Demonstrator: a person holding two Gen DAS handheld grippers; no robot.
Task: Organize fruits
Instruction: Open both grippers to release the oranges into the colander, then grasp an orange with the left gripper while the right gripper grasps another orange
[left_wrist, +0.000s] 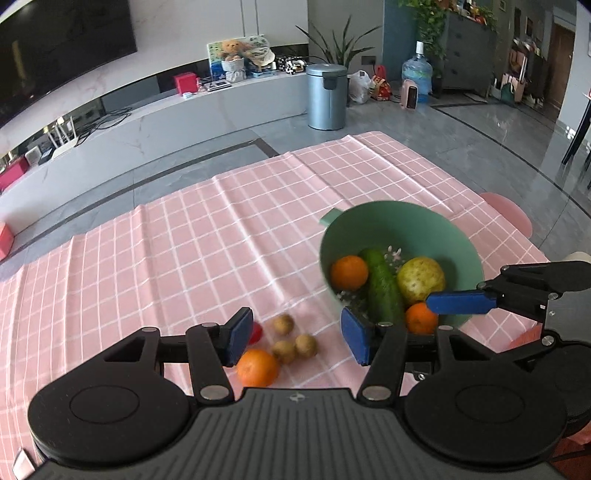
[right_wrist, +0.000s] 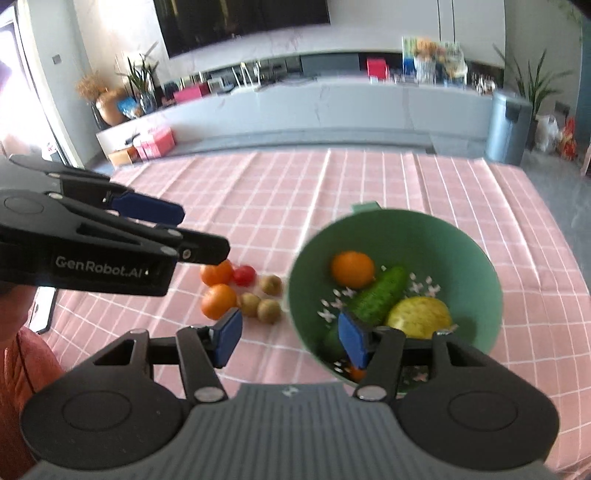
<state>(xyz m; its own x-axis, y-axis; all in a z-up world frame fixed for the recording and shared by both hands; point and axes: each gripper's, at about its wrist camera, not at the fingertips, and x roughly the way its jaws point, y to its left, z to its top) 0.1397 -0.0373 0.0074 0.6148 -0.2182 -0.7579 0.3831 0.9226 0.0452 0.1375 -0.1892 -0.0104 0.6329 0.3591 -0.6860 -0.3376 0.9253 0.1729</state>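
Currently, left wrist view: left tool (left_wrist: 295, 334) open and empty above the loose fruit; orange (left_wrist: 257, 367), three small brown fruits (left_wrist: 295, 341) on the tabletop (left_wrist: 184, 240), beside the green bowl (left_wrist: 400, 236).
Right wrist view: right tool (right_wrist: 291, 338) open, empty, over the bowl's near rim.
Bowl contents: orange, cucumber (right_wrist: 373, 299), yellow fruit.
Advice: centre one loose fruit between the pads, then close gently.
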